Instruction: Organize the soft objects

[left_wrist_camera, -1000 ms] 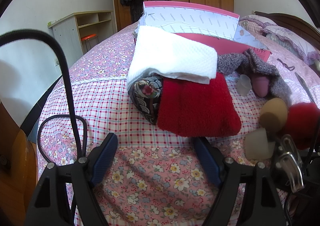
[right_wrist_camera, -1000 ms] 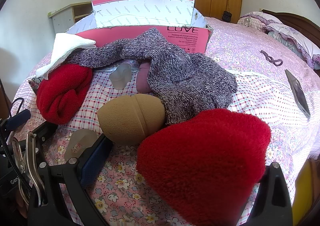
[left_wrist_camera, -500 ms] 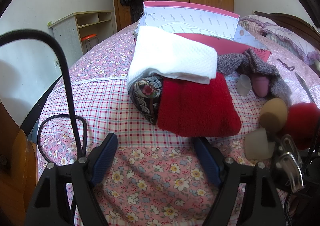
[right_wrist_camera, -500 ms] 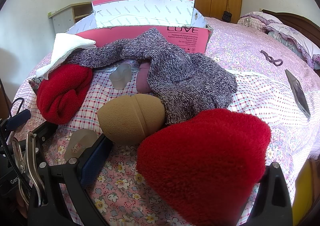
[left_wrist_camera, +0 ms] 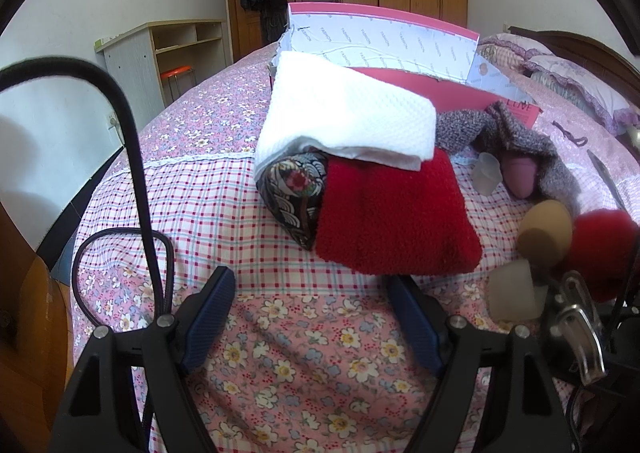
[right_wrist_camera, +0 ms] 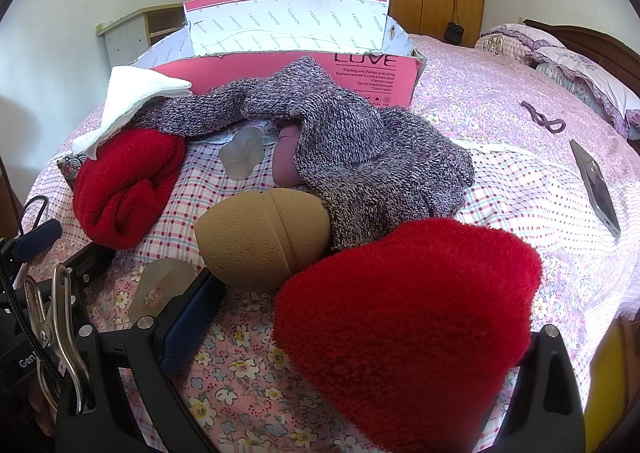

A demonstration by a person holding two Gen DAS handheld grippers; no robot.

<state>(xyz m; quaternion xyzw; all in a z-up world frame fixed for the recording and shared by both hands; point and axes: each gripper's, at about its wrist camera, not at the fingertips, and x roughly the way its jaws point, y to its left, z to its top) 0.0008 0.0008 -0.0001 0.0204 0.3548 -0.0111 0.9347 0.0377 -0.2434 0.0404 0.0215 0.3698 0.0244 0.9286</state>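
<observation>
Soft things scattered on the bed in front of the pink box [right_wrist_camera: 288, 69]

Against the box's front wall a grey knitted garment [right_wrist_camera: 360, 149] sprawls crumpled, 1 sleeve stretching toward the box's left corner. There a folded white cloth [left_wrist_camera: 344, 121] lies atop a folded red towel [left_wrist_camera: 392, 213], with a dark patterned pouch [left_wrist_camera: 294, 193] tucked at the towel's left edge. Nearer than the knit, farther from the box, a tan egg-shaped sponge [right_wrist_camera: 264, 237] lies on its side, touching the knit's hem. A fluffy red cloth [right_wrist_camera: 404, 317] bulges nearest, well apart from the box. A mauve sponge [right_wrist_camera: 286, 165] peeks from under the knit.
</observation>
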